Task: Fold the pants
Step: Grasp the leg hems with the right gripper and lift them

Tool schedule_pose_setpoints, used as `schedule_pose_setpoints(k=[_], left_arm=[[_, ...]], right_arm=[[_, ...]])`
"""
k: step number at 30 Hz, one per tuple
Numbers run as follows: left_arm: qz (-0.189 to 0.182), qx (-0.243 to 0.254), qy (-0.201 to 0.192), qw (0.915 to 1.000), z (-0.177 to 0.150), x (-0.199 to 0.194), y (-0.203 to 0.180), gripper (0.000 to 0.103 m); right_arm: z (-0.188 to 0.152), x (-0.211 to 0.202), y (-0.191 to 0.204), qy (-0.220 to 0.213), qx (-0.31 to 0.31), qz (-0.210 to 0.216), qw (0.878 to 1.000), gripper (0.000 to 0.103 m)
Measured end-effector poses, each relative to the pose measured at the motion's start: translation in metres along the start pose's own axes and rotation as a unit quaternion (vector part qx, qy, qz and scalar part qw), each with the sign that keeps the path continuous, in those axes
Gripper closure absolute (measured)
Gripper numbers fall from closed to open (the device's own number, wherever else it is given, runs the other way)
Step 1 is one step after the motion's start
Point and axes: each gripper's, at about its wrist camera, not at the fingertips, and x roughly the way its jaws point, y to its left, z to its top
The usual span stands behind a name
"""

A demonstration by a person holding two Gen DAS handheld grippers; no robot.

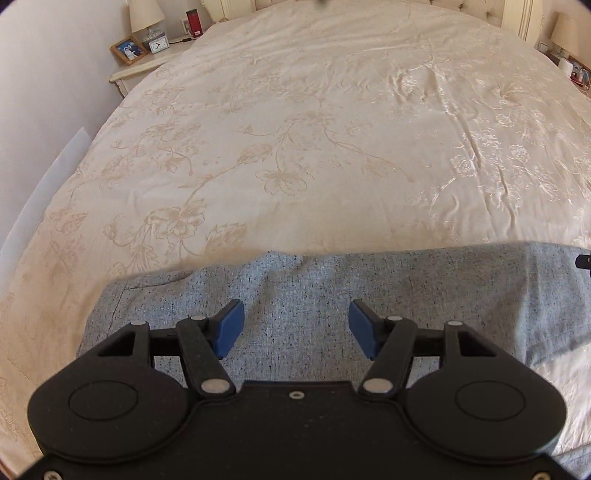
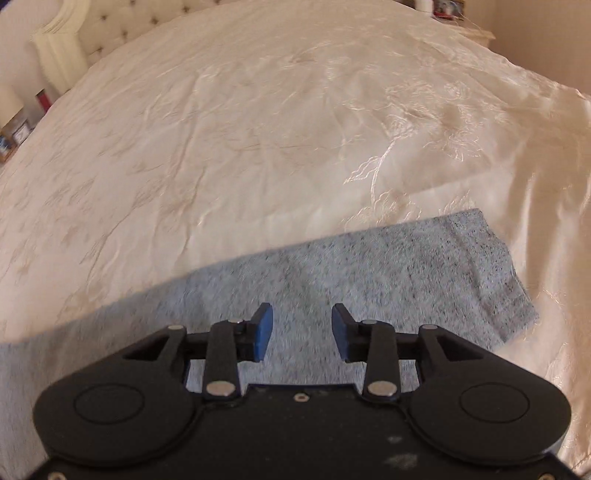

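Across the near edge of the bed, the grey speckled pants are lying flat on the cream floral bedspread, running as a long band from left to right. Seen from the right wrist camera, the pants are ending in a hemmed cuff at the right, with the cuff edge resting on the bedspread short of the bed's right side. The left gripper is hovering over the grey fabric with its blue pads standing wide apart and nothing between them; whether the fingertips are touching the cloth cannot be told. The right gripper is likewise sitting above the pants with its blue pads spread and holding nothing; that view is slightly blurred, so contact with the fabric cannot be judged. A small black part of the right gripper is showing at the far right edge of the left wrist view, just beside the upper edge of the pants. Farther out, at the far left of the bed, a nightstand is carrying a lamp, a framed photo, a small clock and a red cylinder. A tufted headboard is standing along the far end of the bed.
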Motion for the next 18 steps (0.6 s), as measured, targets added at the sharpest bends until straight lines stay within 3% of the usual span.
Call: schedule_pose_setpoints(k=[2,6,11,18], left_arm=[[0.002,-0.004,0.01,0.9999,0.003,0.013,0.001,0.038],[0.012,-0.003,0.025,0.9996,0.001,0.034,0.003,0.038],[0.007,-0.004,0.034,0.9994,-0.003,0.054,0.012,0.038],[0.014,-0.015,0.035,0.9992,0.005,0.075,0.012,0.038]], right_arm=[[0.012,0.021,0.004,-0.005,0.019,-0.014,1.0,0.064],[0.005,0.057,0.025,-0.056,-0.032,-0.045,0.997,0.064],[-0.008,0.067,0.03,-0.094,0.005,-0.046,0.994,0.063],[0.017,0.105,0.034,0.031,0.014,-0.078,0.996,0.059]])
